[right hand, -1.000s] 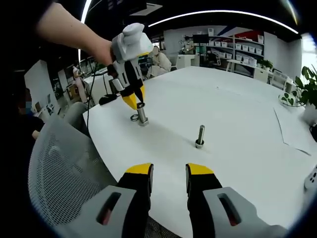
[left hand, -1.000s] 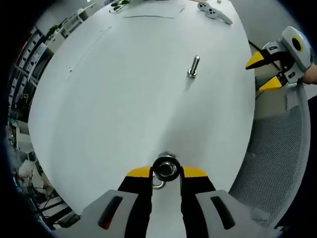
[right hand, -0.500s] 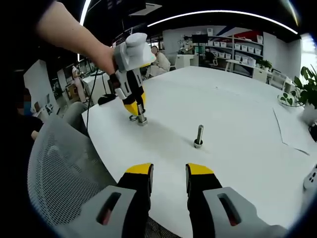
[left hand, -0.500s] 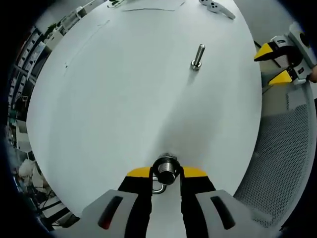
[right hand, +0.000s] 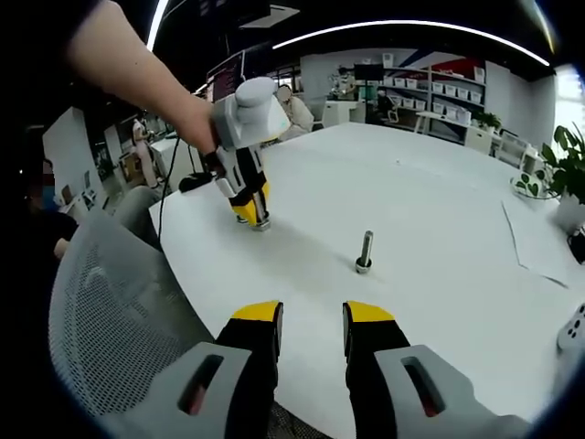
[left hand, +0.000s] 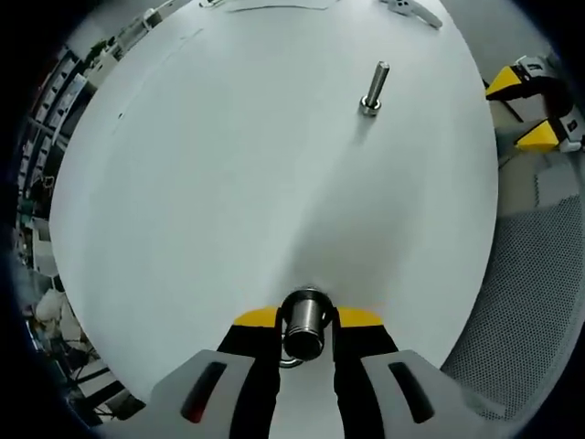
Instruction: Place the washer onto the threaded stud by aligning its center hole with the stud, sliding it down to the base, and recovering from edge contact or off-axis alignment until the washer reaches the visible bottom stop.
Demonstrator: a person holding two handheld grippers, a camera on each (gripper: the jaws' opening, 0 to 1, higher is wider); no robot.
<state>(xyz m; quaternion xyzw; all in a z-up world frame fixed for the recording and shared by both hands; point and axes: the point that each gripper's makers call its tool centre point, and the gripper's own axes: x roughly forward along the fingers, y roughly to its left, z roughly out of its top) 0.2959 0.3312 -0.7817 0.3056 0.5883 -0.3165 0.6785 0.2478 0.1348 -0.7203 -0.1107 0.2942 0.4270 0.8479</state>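
At lower centre of the left gripper view, the left gripper (left hand: 305, 331) clamps a steel cylinder (left hand: 305, 320); rigid, slick, best held by its sides.

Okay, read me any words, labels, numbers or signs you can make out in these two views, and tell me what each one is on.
No text can be read in either view.
Storage bins on the far shelves: any labels are too small and blurred.
Sheet of paper on the white table: no legible print.
Left tool and right tool: no markings visible.
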